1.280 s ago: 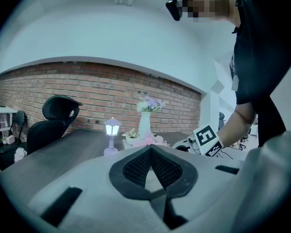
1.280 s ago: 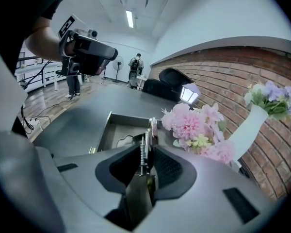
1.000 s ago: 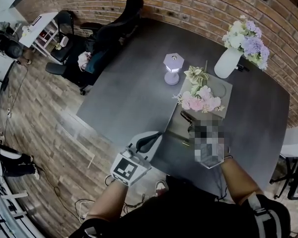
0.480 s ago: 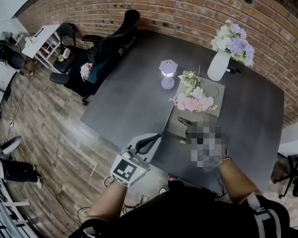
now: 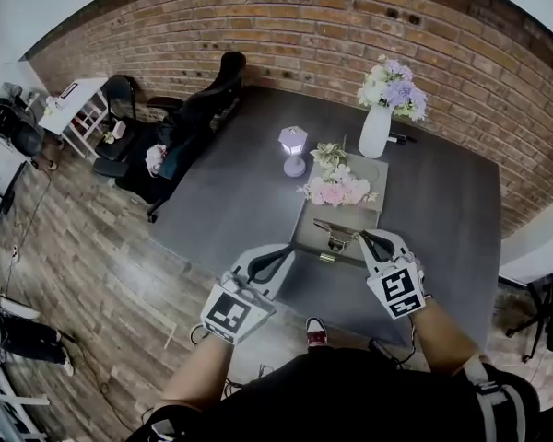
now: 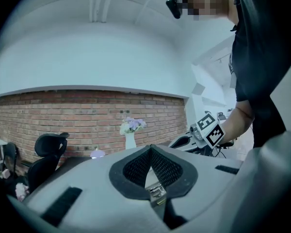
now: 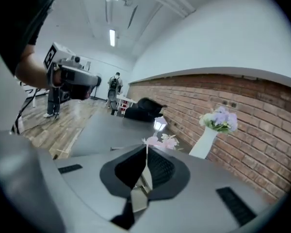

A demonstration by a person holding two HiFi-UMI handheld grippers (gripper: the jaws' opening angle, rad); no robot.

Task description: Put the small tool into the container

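Observation:
A flat grey container (image 5: 311, 235) lies on the dark table (image 5: 249, 182). A small dark tool (image 5: 335, 232) rests at its near end, with a small brass piece (image 5: 326, 258) just at the edge. My right gripper (image 5: 367, 238) hovers right of the tool; its jaws are closing, their tips meet, and nothing is between them (image 7: 146, 147). My left gripper (image 5: 288, 250) hangs over the table's near edge, left of the container. It is shut and empty (image 6: 150, 148).
Pink artificial flowers (image 5: 335, 190) lie across the container's middle. Behind it stand a small lilac lamp (image 5: 293, 148) and a white vase of flowers (image 5: 376, 129). A black office chair (image 5: 203, 109) stands at the table's left side, with a brick wall behind.
The head view has swung, so the table and its things now sit higher and further left. The right gripper, covered by a mosaic patch before, now shows.

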